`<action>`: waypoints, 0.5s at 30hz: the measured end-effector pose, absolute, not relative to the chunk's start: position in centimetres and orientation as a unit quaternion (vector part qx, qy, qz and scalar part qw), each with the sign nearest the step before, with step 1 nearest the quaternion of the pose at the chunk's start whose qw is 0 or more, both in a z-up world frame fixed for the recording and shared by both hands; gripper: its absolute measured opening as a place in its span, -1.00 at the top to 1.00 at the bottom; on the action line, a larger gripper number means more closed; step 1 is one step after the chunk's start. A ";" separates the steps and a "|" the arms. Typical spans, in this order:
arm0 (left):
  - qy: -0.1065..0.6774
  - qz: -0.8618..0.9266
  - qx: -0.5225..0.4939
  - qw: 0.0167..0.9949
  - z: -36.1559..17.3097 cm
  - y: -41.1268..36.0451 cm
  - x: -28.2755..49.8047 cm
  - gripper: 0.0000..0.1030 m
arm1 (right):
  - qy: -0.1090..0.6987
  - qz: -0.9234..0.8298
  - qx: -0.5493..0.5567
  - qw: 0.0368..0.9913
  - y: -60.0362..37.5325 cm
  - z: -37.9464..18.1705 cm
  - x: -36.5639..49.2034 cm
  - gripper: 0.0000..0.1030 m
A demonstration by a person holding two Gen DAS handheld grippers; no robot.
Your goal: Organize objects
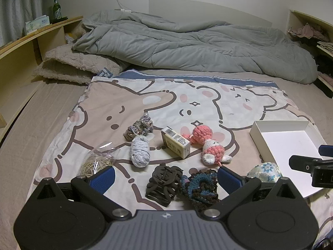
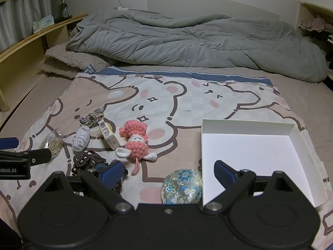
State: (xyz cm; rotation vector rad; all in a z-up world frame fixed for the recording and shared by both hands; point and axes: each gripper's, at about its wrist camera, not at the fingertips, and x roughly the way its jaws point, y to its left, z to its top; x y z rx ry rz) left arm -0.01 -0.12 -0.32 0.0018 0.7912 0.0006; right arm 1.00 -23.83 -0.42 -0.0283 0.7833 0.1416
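Observation:
Small objects lie on a cartoon-bear cloth (image 1: 129, 95) on the bed: a pink crochet doll (image 1: 208, 143) (image 2: 136, 141), a cream soap box (image 1: 175, 142) (image 2: 108, 133), a grey yarn bundle (image 1: 139, 151) (image 2: 81, 138), a twisted cord (image 1: 138, 128), a bag of rubber bands (image 1: 95, 162), a brown hair clip (image 1: 163, 183), a blue-brown crochet piece (image 1: 199, 185) and a floral pouch (image 2: 182, 187) (image 1: 265, 170). An empty white box (image 2: 295, 137) (image 1: 283, 123) lies to the right. My left gripper (image 1: 165, 179) is open above the hair clip. My right gripper (image 2: 167, 171) is open above the pouch.
A crumpled grey duvet (image 1: 187, 41) and a beige blanket (image 1: 68, 66) lie at the head of the bed. Wooden shelves (image 1: 31, 41) run along the left with a green bottle (image 1: 56, 10) and tissues. More shelves with clothes (image 1: 308, 33) stand at the right.

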 end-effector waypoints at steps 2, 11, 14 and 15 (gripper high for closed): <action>0.385 0.000 0.001 0.923 -0.3 -0.1 0.0 -1.00 | 0.382 0.068 -0.013 0.922 -23.9 -0.4 1.0 -0.85; 0.386 0.000 0.001 0.923 -0.3 -0.1 0.0 -1.00 | 0.384 0.068 -0.014 0.921 -23.7 -0.5 1.0 -0.85; 0.386 0.000 0.000 0.923 -0.3 -0.1 0.0 -1.00 | 0.384 0.067 -0.013 0.921 -23.8 -0.5 1.0 -0.85; 0.386 0.000 0.000 0.923 -0.3 -0.1 0.0 -1.00 | 0.384 0.068 -0.014 0.921 -23.8 -0.5 1.1 -0.85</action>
